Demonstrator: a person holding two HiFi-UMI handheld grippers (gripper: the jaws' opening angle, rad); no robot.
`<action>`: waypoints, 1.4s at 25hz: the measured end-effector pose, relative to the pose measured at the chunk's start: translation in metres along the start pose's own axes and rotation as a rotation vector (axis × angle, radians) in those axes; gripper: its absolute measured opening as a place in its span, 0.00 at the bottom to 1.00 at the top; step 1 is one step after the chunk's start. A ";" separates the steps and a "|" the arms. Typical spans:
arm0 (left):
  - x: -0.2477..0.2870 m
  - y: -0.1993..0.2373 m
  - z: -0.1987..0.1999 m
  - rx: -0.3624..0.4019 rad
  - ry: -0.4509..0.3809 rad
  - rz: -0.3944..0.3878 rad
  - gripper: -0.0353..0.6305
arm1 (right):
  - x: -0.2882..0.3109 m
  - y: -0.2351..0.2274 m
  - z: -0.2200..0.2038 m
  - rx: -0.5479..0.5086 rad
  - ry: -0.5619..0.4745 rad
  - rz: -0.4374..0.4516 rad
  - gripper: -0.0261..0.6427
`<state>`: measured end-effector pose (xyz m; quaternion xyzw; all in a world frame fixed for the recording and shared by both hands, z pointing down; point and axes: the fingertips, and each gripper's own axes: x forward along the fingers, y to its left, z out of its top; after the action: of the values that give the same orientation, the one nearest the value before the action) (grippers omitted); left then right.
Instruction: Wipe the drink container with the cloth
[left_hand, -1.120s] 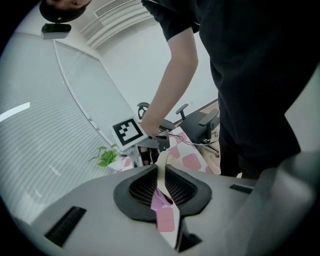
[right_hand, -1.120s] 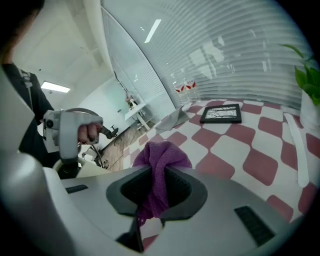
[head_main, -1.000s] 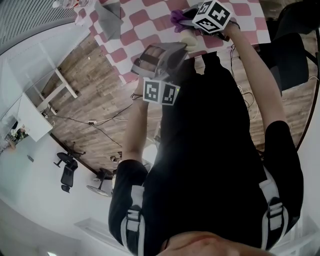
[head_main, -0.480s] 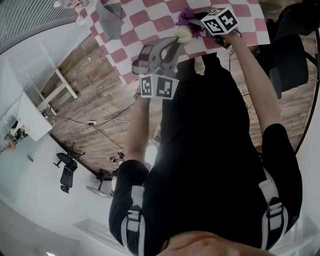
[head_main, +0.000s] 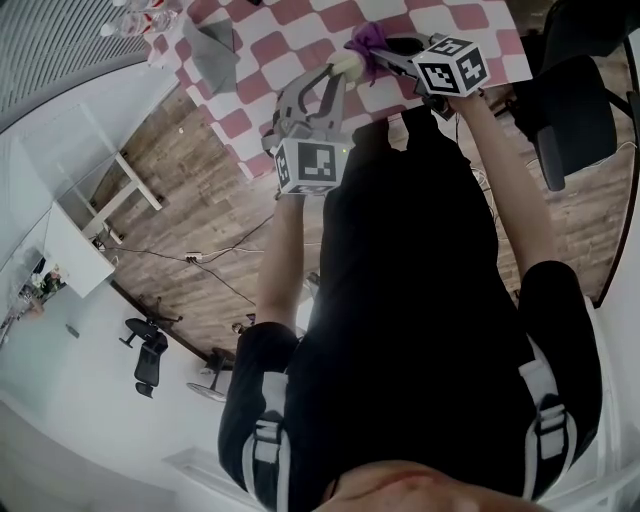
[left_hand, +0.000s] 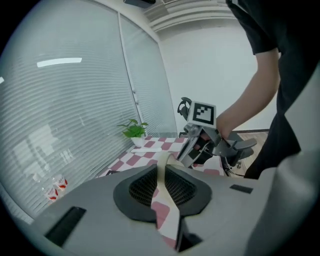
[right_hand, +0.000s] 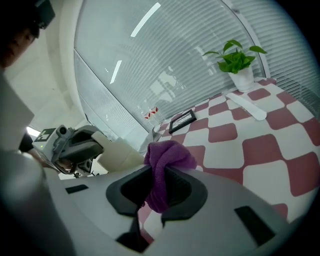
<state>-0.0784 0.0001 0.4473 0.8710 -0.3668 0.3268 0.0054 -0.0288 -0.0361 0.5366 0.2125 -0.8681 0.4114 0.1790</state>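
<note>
A person's left gripper (left_hand: 161, 167), fingers (left_hand: 143, 184) nearly shut, pinches a cream-coloured drink container (right_hand: 117, 156) by a thin edge. The right gripper (right_hand: 159, 170) has its fingers (right_hand: 131, 188) clamped on a bunched purple cloth (right_hand: 170, 155). Both are held above the pink-and-white checked table (right_hand: 265, 150), with the cloth just beside the container; whether they touch cannot be told. A potted plant (right_hand: 237, 62) stands at the far edge. Wiping looks about to begin. Next, the cloth likely needs pressing against the container's side and drawing along it.
</note>
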 end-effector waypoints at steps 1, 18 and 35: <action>0.001 0.002 0.000 -0.022 0.006 0.010 0.15 | -0.004 0.004 0.004 0.002 -0.021 0.003 0.16; 0.009 0.003 0.009 -0.189 0.020 0.072 0.15 | -0.052 0.051 0.036 -0.031 -0.219 0.048 0.16; 0.013 -0.009 0.015 -0.212 -0.012 0.018 0.20 | 0.003 -0.031 -0.065 0.014 0.077 -0.199 0.16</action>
<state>-0.0573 -0.0050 0.4454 0.8641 -0.4072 0.2810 0.0923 -0.0068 -0.0030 0.5965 0.2830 -0.8321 0.4057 0.2509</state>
